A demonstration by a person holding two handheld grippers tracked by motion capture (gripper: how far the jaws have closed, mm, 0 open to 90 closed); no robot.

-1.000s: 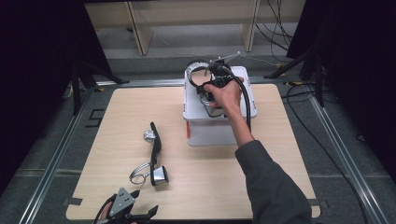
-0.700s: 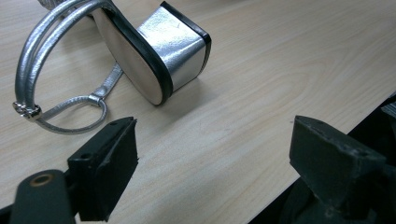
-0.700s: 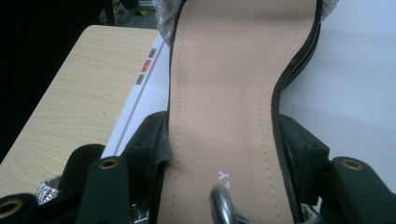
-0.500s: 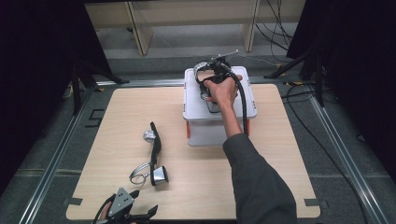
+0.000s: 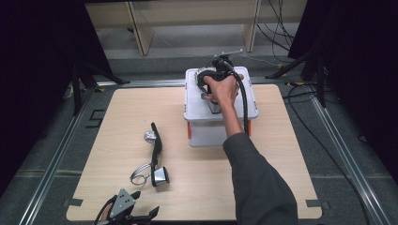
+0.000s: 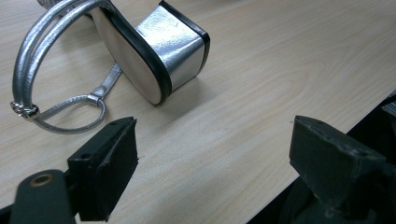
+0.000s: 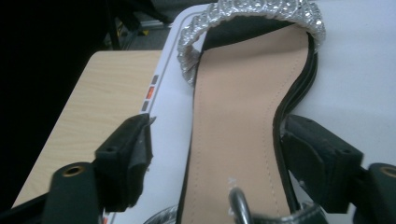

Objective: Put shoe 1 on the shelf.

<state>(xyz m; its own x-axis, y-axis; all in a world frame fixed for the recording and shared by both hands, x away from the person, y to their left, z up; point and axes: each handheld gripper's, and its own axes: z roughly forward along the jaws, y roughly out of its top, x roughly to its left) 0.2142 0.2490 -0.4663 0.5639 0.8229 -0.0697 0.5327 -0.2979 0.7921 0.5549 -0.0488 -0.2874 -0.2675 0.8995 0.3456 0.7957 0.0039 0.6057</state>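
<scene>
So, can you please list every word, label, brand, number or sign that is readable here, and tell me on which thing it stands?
No readable text in any view.
White box: small red and grey marks along the lid edge, too small and blurred to read.
Sandal on the box: insole plain, no brand visible.
Silver sandal on the table: no print on the sole or heel.

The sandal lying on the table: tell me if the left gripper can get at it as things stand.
Probably yes. The left gripper sits at the table's near edge with its jaws open and empty, and the sandal lies just ahead of them on bare wood, nothing between.
</scene>
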